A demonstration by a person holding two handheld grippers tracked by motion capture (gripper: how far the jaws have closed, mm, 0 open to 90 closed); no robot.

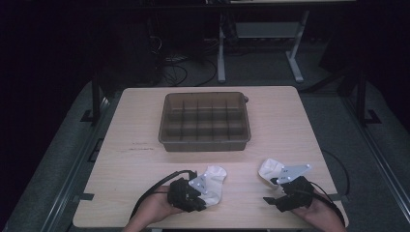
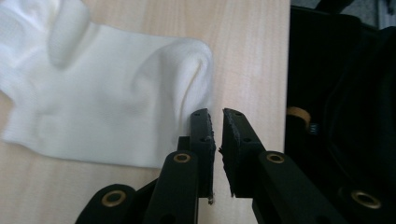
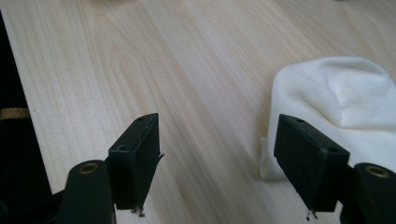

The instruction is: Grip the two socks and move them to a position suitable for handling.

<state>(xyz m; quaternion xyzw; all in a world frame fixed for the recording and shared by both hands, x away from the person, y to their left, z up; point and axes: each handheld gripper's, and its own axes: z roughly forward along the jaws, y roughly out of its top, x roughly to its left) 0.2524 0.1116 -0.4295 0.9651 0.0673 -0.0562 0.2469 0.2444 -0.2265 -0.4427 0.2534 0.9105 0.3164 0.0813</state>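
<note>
White cotton first: two socks lie flat on the pale wooden desk [image 1: 145,159], close to its near edge. Left sock [image 1: 212,186] sits just beside the left claw [image 1: 205,193], partly under that claw's grey plate in the high view. In the left gripper view the sock [image 2: 102,107] spreads ahead and to the left of the jaws; its edge lies right at the tip of the left jaw, contact unclear. Left claw [image 2: 215,135] stands narrow, a thin gap between the pads, nothing between them.

Right sock [image 1: 270,170] is bunched, just ahead of the right claw [image 1: 273,186]. In the right gripper view the sock [image 3: 341,102] lies by the right-hand jaw, mostly outside the gap. Right claw [image 3: 217,140] stands wide, bare desk between the pads, holding nothing. Socks lie well apart from each other.

Farther off, at mid-desk: a brown see-through plastic bin [image 1: 205,142], rectangular, split by dividers into a grid of small compartments. Every compartment I can see looks empty. Both socks lie outside it, on the near side, well apart from its front wall.

Beyond the desk: dark floor, cables, legs of another desk.
</note>
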